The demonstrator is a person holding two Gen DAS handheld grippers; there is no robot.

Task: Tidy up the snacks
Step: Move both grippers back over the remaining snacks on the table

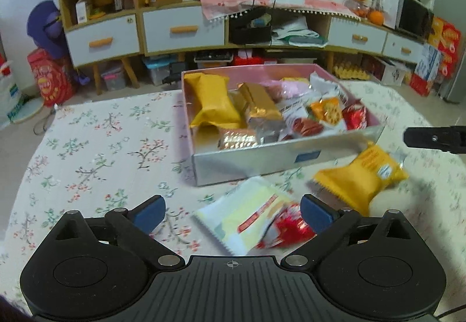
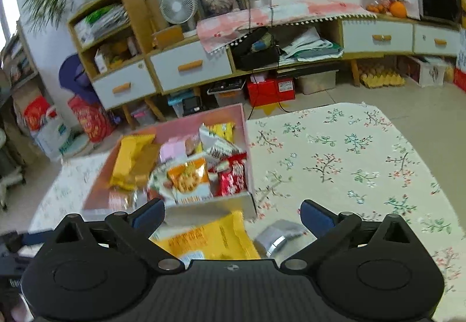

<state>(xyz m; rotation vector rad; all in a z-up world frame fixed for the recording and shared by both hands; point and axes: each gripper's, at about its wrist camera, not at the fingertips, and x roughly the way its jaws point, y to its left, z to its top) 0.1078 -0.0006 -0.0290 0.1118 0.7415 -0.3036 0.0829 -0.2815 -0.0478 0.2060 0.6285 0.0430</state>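
- We count one pink snack box (image 1: 291, 153) on the floral tablecloth (image 1: 96, 147).
- Outside it we see four packets: one yellow packet (image 1: 361, 176), one pale white-and-yellow packet (image 1: 241, 217), one red packet (image 1: 288, 230), one silver packet (image 2: 276, 236).
- Two grippers: left gripper (image 1: 233, 210), right gripper (image 2: 233, 211).
- The packets inside the box overlap, so we cannot count them.

left claw (image 1: 233, 212) gapes empty over a pale packet (image 1: 243, 217) near the pink box (image 1: 256, 160)
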